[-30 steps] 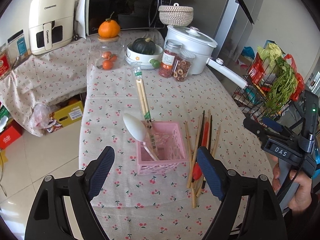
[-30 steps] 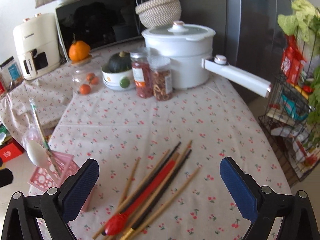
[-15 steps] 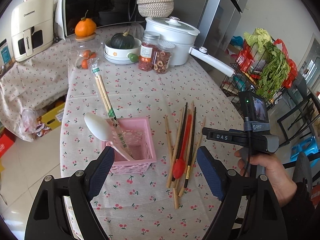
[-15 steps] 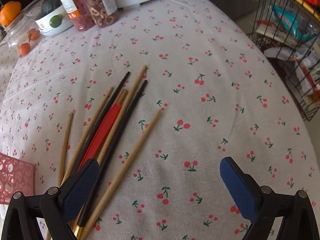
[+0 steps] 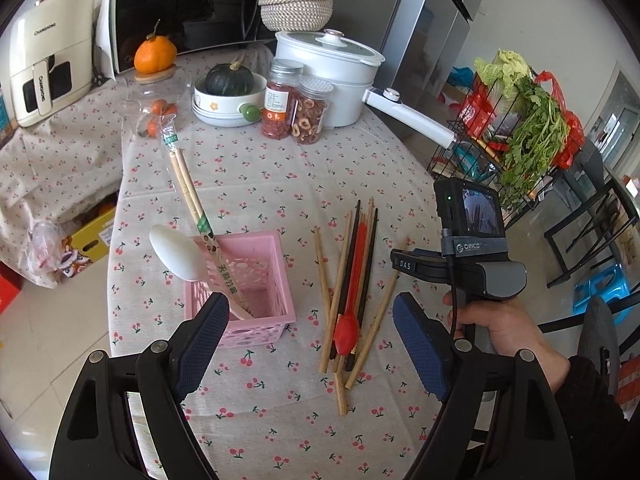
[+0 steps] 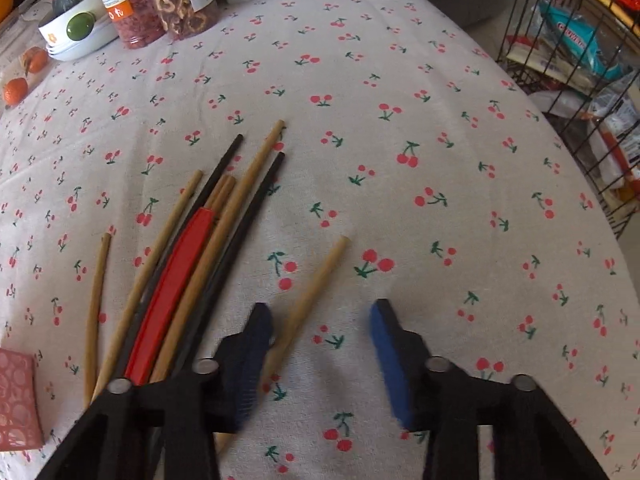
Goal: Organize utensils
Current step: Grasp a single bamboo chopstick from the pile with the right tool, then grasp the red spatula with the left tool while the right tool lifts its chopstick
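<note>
Cherry-printed cloth covers the tabletop [image 6: 400, 80] on which the loose utensils are spread. The right gripper [image 6: 320, 320] is held low over it, jaws partly open and empty, with 1 stray wooden chopstick [image 6: 316, 292] lying between them, close to the left pad. The left gripper [image 5: 308, 332] is kept above the tabletop, jaws wide open, nothing held.

The stray chopstick is judged light, stiff and smooth, apt to roll or slip; a pinch near mid-length would suit it.

Just left of it lies the pile [image 5: 352, 280]: 1 red spoon [image 6: 172, 292], 2 black chopsticks, and about 6 wooden ones, overlap preventing an exact count. Further left, the pink basket [image 5: 280, 264] already holds 1 white spoon [image 5: 176, 252] and 1 wrapped pair of chopsticks [image 5: 192, 196].
</note>
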The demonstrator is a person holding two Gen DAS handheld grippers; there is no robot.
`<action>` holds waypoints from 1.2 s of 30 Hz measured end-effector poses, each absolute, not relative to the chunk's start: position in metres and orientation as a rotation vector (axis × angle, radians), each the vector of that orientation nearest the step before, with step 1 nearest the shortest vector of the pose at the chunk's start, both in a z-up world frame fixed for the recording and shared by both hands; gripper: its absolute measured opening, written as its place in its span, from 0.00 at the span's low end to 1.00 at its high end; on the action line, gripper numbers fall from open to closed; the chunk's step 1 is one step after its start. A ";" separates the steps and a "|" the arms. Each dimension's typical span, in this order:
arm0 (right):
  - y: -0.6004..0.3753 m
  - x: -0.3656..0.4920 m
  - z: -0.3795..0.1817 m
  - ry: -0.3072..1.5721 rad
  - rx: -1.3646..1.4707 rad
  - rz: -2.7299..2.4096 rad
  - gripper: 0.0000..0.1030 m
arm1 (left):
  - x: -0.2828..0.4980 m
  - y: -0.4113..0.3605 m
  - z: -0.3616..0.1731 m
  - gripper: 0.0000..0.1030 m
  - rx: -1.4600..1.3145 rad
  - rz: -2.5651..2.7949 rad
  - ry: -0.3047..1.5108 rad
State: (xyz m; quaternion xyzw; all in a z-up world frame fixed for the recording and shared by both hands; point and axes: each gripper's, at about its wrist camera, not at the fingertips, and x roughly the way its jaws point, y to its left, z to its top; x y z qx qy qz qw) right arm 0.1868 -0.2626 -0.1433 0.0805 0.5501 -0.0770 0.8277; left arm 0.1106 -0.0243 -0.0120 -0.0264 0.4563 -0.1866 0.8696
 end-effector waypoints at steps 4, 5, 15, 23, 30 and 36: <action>-0.286 0.177 -0.145 1.202 0.291 -0.096 0.05 | 0.109 -0.031 -0.009 0.81 -0.065 -0.420 0.963; -0.291 0.174 -0.145 1.210 0.320 -0.081 0.05 | 0.109 -0.034 -0.009 0.80 -0.063 -0.433 0.968; -0.329 0.144 -0.112 1.166 0.491 -0.008 0.04 | 0.148 -0.112 -0.024 0.48 0.050 -0.471 1.081; -0.343 0.136 -0.103 1.149 0.544 0.028 0.05 | 0.224 -0.164 -0.087 0.22 0.098 -0.385 1.243; -0.345 0.135 -0.100 1.148 0.546 0.059 0.05 | 0.262 -0.180 -0.128 0.16 0.109 -0.334 1.312; -0.345 0.136 -0.101 1.148 0.545 0.061 0.05 | 0.271 -0.187 -0.143 0.16 0.153 -0.296 1.333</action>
